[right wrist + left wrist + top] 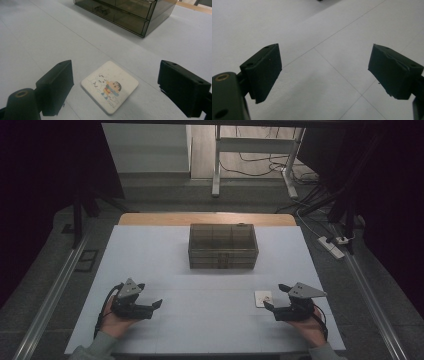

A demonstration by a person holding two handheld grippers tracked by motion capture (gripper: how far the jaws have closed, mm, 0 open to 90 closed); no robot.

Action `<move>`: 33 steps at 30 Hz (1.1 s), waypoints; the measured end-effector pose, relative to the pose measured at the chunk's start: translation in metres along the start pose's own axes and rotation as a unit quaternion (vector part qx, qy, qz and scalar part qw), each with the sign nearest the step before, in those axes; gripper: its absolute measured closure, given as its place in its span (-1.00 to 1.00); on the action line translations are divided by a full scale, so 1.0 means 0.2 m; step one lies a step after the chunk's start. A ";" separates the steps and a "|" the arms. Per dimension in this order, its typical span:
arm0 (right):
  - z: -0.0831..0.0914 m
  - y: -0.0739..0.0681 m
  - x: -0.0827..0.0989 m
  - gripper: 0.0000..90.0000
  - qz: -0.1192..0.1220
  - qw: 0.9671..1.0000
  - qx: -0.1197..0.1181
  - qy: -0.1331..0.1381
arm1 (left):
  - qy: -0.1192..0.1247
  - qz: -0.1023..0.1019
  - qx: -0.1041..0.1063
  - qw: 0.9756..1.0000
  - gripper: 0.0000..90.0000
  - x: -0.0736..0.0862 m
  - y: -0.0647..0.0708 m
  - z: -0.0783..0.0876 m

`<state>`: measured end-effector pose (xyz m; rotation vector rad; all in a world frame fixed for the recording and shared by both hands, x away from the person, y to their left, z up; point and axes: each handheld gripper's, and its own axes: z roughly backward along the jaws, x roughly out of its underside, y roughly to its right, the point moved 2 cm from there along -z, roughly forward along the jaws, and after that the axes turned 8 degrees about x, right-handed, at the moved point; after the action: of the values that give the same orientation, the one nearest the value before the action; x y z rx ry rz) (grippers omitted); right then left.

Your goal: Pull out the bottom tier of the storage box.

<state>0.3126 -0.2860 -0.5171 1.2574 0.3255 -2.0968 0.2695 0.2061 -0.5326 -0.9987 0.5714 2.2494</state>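
The right gripper (115, 85), fingers wide, hovers over the square tile (110, 86) on the white bench (200, 320); the left gripper (324, 72) also gapes, empty.

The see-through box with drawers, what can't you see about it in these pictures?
- Drawer box, high view: contents too dark and small to tell.
- Right gripper view: its top and right end are cut off by the picture's edge.
- Tile, high view: the cartoon is too small to read.
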 end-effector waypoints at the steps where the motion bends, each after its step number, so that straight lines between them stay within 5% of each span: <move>1: 0.00 0.00 0.00 -0.72 0.000 1.000 0.000 0.000 | 0.000 0.000 0.001 1.000 -0.74 0.00 0.00 0.00; 27: 0.00 0.00 0.00 -0.72 -0.003 1.000 0.006 -0.001 | -0.007 -0.013 0.007 1.000 -0.74 0.00 0.01 -0.03; 33: 0.00 0.01 -0.01 -0.71 -0.045 0.999 -0.009 0.015 | -0.008 -0.013 0.010 1.000 -0.74 0.01 0.00 -0.04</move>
<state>0.3140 -0.2862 -0.5148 1.2866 0.4203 -2.1482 0.2721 0.2017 -0.5383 -0.9719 0.5680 2.2226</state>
